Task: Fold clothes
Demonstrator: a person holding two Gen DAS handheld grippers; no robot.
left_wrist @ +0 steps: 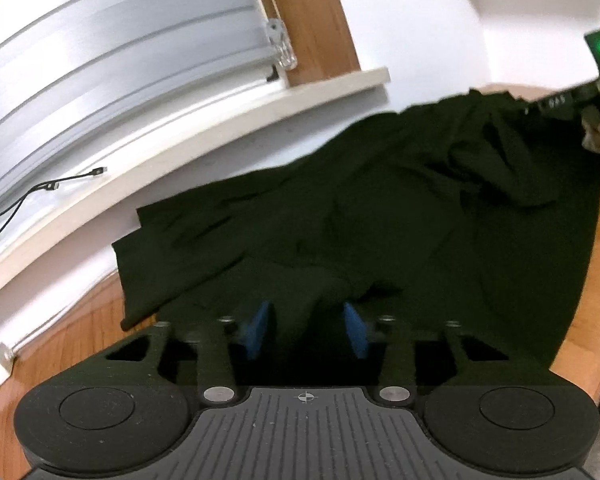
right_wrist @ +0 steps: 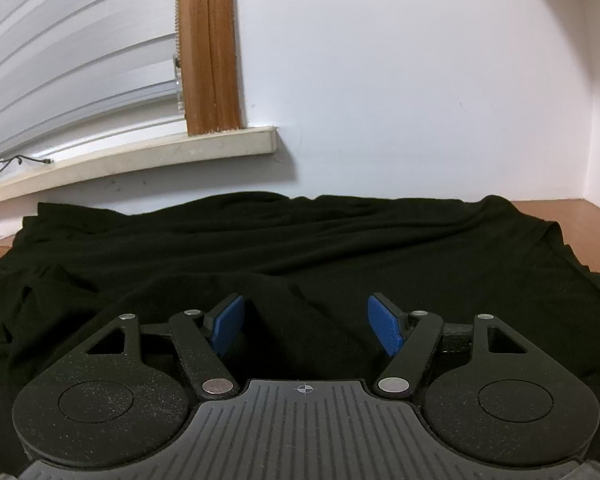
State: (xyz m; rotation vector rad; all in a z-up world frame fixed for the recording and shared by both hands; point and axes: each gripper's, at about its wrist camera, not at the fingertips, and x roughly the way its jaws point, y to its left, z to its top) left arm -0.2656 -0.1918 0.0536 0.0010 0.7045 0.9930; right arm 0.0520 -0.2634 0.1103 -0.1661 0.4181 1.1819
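1. The black garment (right_wrist: 300,248) lies spread over most of the wooden desk (left_wrist: 60,344), rumpled, with long creases and a bunched heap at its far right — no neat fold shows. That could be a garment laid out for folding or one partly doubled over; I cannot tell which.
2. The wall (right_wrist: 400,80) and window sill (right_wrist: 140,156) crowd the far edge. Bare wood shows only at the left and right margins — little room.
3. The left tool (left_wrist: 306,330) has cloth bunched between its blue pads; whether it is pinched I cannot tell.
4. The right tool (right_wrist: 306,322) stands wide apart over the cloth.
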